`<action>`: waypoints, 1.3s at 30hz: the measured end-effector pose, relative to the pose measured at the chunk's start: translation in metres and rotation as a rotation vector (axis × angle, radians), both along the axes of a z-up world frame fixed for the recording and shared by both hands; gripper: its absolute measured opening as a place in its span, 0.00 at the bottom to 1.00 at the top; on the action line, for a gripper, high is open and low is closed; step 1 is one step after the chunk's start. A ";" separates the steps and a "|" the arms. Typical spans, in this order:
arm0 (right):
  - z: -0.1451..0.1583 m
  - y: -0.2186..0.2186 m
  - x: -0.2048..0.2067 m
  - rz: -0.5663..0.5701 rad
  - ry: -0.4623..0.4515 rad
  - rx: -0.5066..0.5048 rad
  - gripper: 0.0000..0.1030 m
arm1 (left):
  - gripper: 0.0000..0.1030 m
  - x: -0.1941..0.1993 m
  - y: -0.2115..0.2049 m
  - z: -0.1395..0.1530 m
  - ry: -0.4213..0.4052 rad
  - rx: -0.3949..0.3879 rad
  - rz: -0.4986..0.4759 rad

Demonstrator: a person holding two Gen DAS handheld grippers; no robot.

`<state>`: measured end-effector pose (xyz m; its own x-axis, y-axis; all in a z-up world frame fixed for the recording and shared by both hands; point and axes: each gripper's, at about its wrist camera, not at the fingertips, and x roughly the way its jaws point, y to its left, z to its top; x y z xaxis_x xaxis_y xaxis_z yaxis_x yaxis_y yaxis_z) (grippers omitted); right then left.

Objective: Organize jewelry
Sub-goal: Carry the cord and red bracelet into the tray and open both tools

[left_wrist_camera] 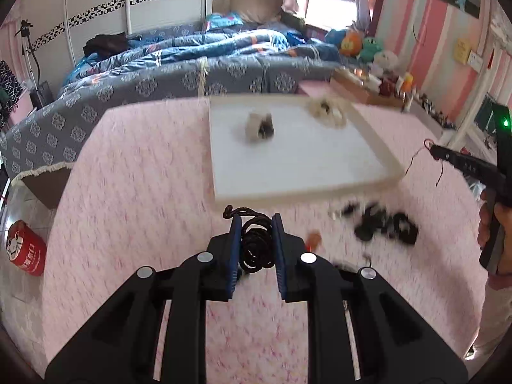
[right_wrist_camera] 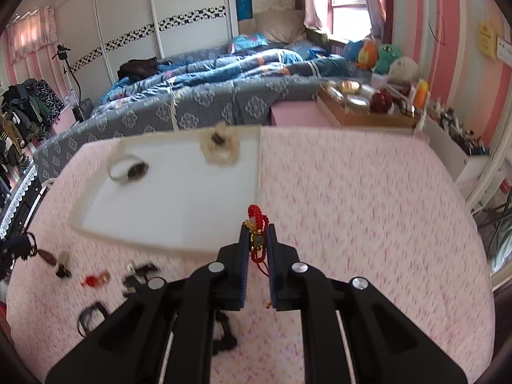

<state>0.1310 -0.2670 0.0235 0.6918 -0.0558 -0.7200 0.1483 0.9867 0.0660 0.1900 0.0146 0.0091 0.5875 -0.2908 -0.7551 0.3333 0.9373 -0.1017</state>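
My left gripper (left_wrist_camera: 256, 224) is shut on a coiled black cord necklace (left_wrist_camera: 254, 244), held above the pink cloth just short of the white tray (left_wrist_camera: 304, 179). In the tray lie a pale bracelet (left_wrist_camera: 260, 125) and a cream beaded piece (left_wrist_camera: 326, 110). My right gripper (right_wrist_camera: 257, 233) is shut on a red beaded bracelet with a gold charm (right_wrist_camera: 256, 224), near the tray's (right_wrist_camera: 179, 211) front right corner. It also shows at the right of the left wrist view (left_wrist_camera: 432, 148), red cord dangling. Loose dark jewelry (left_wrist_camera: 384, 224) lies on the cloth.
Several small pieces (right_wrist_camera: 96, 278) and a black band (right_wrist_camera: 91, 316) lie scattered on the pink cloth at front left. A wooden tray of jars (right_wrist_camera: 368, 108) stands at the back right. A bed (right_wrist_camera: 208, 96) lies behind the table. A red tin (left_wrist_camera: 27, 248) sits on the floor.
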 end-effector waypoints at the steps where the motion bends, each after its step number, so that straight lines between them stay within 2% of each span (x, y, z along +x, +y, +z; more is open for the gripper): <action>1: 0.006 0.001 0.006 0.003 -0.006 -0.002 0.10 | 0.17 0.010 -0.001 0.004 0.000 -0.003 0.000; 7: 0.020 0.011 0.048 0.024 -0.005 -0.031 0.10 | 0.17 0.073 -0.012 0.011 0.021 -0.007 0.019; 14: 0.002 0.025 0.105 0.026 0.039 -0.072 0.10 | 0.17 0.157 -0.037 0.016 0.008 0.018 0.032; 18: -0.009 0.031 0.138 0.023 0.055 -0.099 0.10 | 0.17 0.198 -0.045 0.005 0.040 0.018 0.047; 22: -0.019 0.033 0.162 0.019 0.076 -0.112 0.10 | 0.17 0.236 -0.049 -0.019 0.101 -0.002 0.050; 27: -0.043 0.029 0.188 0.016 0.150 -0.075 0.10 | 0.17 0.261 -0.051 -0.048 0.154 0.016 0.064; 33: -0.072 0.025 0.201 0.010 0.234 -0.040 0.10 | 0.18 0.265 -0.062 -0.058 0.166 0.027 0.035; 39: -0.084 0.023 0.205 0.008 0.279 -0.025 0.11 | 0.22 0.265 -0.066 -0.069 0.177 0.060 0.040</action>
<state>0.3357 -0.2445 -0.0601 0.4672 -0.0710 -0.8813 0.1492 0.9888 -0.0005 0.4551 -0.0516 -0.0603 0.4539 -0.2215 -0.8631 0.2774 0.9556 -0.0993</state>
